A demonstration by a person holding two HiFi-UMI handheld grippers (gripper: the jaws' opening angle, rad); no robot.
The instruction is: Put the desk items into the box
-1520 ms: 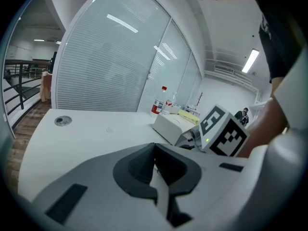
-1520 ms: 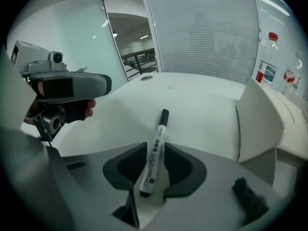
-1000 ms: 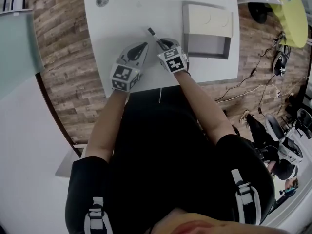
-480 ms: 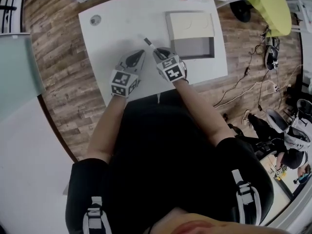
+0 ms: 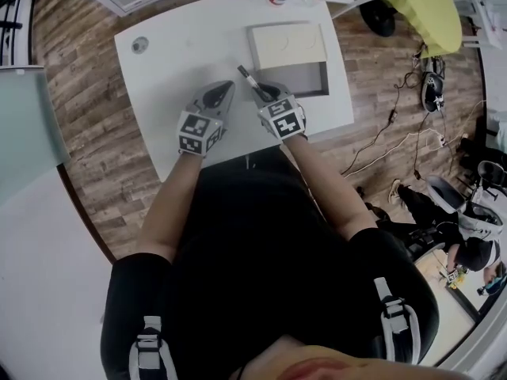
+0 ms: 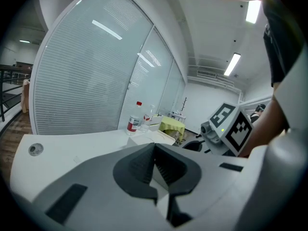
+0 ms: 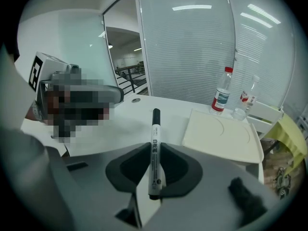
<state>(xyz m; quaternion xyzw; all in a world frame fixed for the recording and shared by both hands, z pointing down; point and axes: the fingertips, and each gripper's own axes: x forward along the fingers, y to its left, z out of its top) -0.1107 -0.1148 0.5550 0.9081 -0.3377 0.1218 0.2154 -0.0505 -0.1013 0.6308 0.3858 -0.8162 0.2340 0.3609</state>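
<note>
An office: tall glass partition walls with slatted blinds (image 6: 91,76) and ceiling strip lights (image 6: 232,64) beyond the left hand-held gripper (image 6: 154,150), a white rectangular desk (image 5: 190,46) beneath it, and wood-plank floor (image 5: 87,125).

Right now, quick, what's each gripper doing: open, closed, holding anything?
Left gripper: closed, nothing between its jaws.
Right gripper: closed on the marker.

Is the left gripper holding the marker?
No, the marker is clamped in the right gripper, while the left gripper has its jaws together on nothing.
</note>
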